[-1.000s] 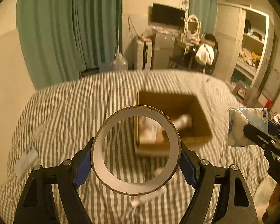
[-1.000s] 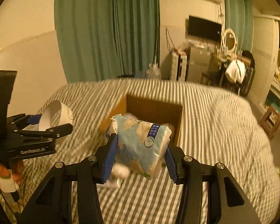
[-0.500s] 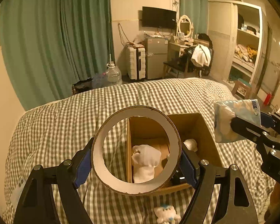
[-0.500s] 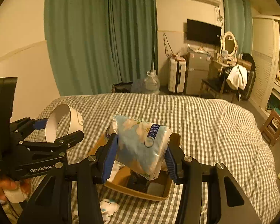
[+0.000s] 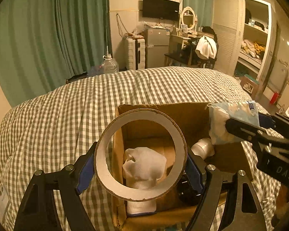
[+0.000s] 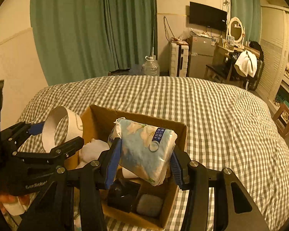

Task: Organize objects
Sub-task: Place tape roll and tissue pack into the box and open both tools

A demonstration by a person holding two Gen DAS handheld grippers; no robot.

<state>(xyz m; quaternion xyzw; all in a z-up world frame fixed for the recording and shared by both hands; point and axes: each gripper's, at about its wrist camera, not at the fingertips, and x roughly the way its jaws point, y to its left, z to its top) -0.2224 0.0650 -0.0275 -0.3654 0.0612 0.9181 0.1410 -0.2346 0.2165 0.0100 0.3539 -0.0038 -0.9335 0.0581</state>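
My left gripper [image 5: 140, 170] is shut on a cardboard tape ring [image 5: 104, 165] and holds it above the left wall of an open cardboard box [image 5: 185, 113] on the bed. The ring also shows in the right wrist view [image 6: 75, 124]. My right gripper [image 6: 142, 163] is shut on a blue tissue pack [image 6: 144, 150] held over the box [image 6: 98, 119]; the pack shows in the left wrist view [image 5: 221, 123] at the box's right. Inside the box lie a white sock [image 5: 144, 165], a black item [image 6: 123, 194] and a grey item [image 6: 149, 205].
The box sits on a bed with a green checked cover [image 6: 212, 115]. Green curtains [image 6: 94, 28], a water jug [image 6: 151, 66], a suitcase [image 6: 180, 59], a fridge and a cluttered desk stand beyond the bed. A stool [image 6: 285, 117] is at the right.
Both grippers have moved forward over the box with their loads still held. The box now appears closer and lower in both views.
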